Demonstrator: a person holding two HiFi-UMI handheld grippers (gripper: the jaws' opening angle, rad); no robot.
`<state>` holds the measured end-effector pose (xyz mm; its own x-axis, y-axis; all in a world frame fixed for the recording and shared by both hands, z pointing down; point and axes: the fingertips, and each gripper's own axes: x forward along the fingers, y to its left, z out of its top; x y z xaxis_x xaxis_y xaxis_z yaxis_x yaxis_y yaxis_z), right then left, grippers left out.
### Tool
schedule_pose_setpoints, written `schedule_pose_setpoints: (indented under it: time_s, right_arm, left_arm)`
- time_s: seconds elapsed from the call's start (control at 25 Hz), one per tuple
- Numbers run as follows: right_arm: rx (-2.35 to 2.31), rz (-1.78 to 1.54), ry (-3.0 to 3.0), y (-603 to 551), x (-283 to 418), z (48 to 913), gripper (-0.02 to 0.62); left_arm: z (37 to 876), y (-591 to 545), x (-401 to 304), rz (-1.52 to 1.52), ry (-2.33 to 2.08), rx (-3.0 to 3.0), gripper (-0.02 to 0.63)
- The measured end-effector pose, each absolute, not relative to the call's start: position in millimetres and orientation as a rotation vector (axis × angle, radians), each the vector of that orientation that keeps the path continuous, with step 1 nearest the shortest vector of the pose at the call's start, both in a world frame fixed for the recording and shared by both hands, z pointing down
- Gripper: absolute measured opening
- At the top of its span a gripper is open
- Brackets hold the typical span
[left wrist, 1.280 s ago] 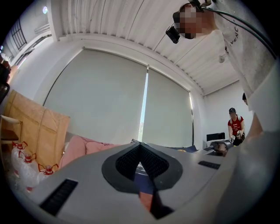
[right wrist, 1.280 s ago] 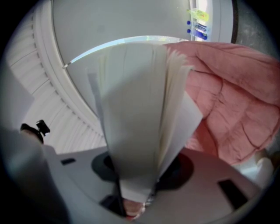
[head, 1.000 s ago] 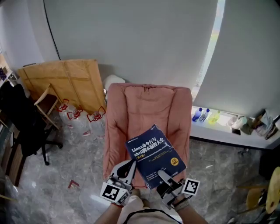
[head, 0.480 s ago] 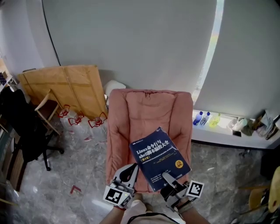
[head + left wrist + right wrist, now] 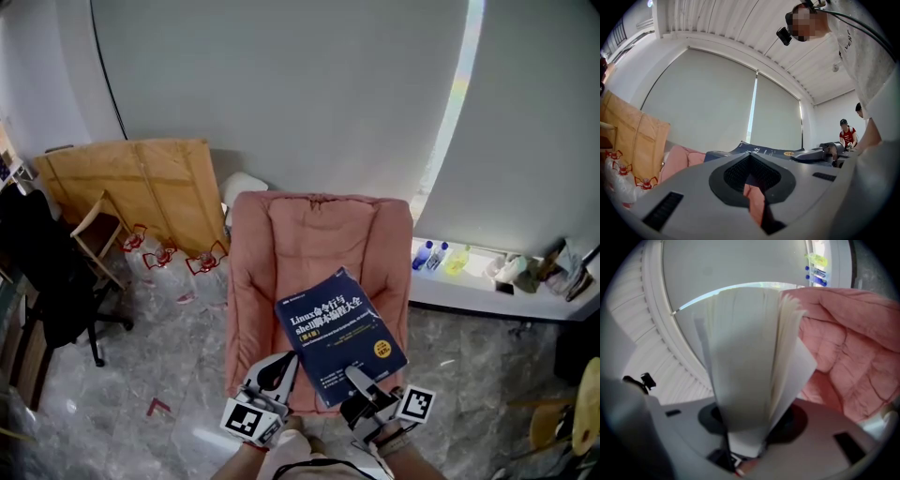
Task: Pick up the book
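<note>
A dark blue book (image 5: 337, 333) with white and yellow print hangs tilted over the seat of a pink armchair (image 5: 319, 234). My right gripper (image 5: 359, 382) is shut on its lower edge. In the right gripper view its pale page block (image 5: 745, 362) stands between the jaws of my right gripper (image 5: 743, 427), with the armchair (image 5: 843, 348) to the right. My left gripper (image 5: 277, 367) sits just left of the book's lower corner, shut and holding nothing. In the left gripper view my left gripper (image 5: 751, 161) points along the book's cover (image 5: 759, 150), which lies beyond its tips.
A wooden board (image 5: 141, 183) leans on the wall at left, with water jugs (image 5: 169, 248), a wooden chair (image 5: 94, 225) and a black office chair (image 5: 47, 272) near it. A window ledge (image 5: 469, 281) with bottles (image 5: 436, 251) runs to the right. Another person (image 5: 846, 136) stands far off.
The book stays in my right gripper in the same pose and my left gripper stays beside it. Only the head view has shifted a little.
</note>
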<state>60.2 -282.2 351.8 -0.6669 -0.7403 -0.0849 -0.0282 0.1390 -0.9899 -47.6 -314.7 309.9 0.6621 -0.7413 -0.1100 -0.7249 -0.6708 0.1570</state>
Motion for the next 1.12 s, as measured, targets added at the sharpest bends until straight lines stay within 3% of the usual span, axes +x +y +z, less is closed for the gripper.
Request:
schedule_pose_setpoints:
  time_s: [1.12]
  right_arm:
    - [-0.801,-1.58,1.766,-301.7,74.0,370.5,0.179]
  left_arm:
    - [321.3,-344.2,-39.9,-0.249,-1.227,2.75,0.014]
